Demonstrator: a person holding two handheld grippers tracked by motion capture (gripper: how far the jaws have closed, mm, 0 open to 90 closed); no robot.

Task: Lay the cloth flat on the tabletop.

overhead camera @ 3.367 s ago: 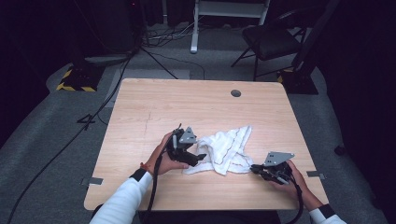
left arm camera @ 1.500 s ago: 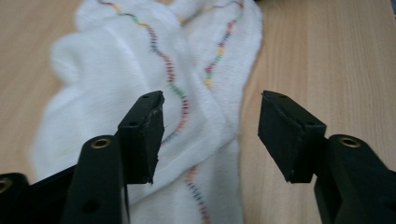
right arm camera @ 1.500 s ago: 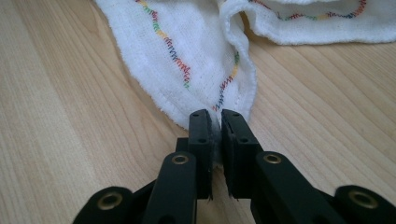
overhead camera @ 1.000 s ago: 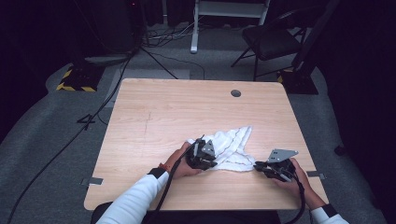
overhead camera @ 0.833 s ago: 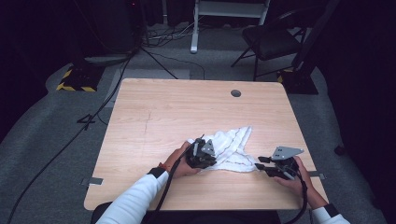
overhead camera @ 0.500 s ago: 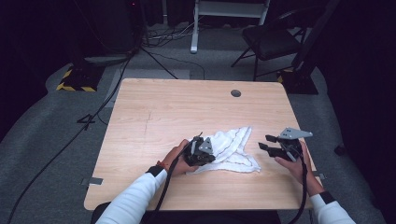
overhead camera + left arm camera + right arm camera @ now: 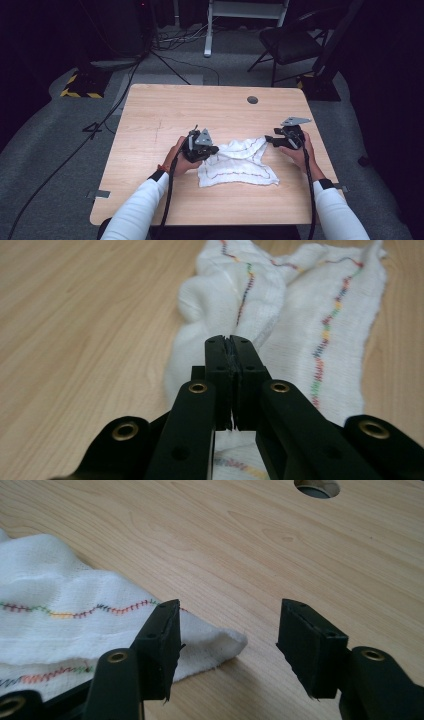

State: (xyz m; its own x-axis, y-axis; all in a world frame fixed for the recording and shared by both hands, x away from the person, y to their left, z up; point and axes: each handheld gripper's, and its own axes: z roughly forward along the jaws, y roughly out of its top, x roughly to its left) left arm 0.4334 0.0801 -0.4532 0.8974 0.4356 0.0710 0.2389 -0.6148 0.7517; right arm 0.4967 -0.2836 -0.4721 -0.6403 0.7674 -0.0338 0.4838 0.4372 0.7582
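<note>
— How is the scene lit in the high view?
— The table (image 7: 165, 115) is lit from above, while the floor and the room around it are left dim, almost black at the edges. Only soft, short shadows are cast beneath the cloth (image 7: 239, 162).
— Is glare or blur to be noted?
— A mild sheen is seen on the wood in the right gripper view. The high view is rendered soft and grainy. In the left gripper view, the near black jaws are slightly defocused, and the cloth's (image 7: 305, 325) far end is blurred. In the right gripper view the cloth's (image 7: 60, 625) weave is shown sharply; the table hole (image 7: 316, 487) is softened.
</note>
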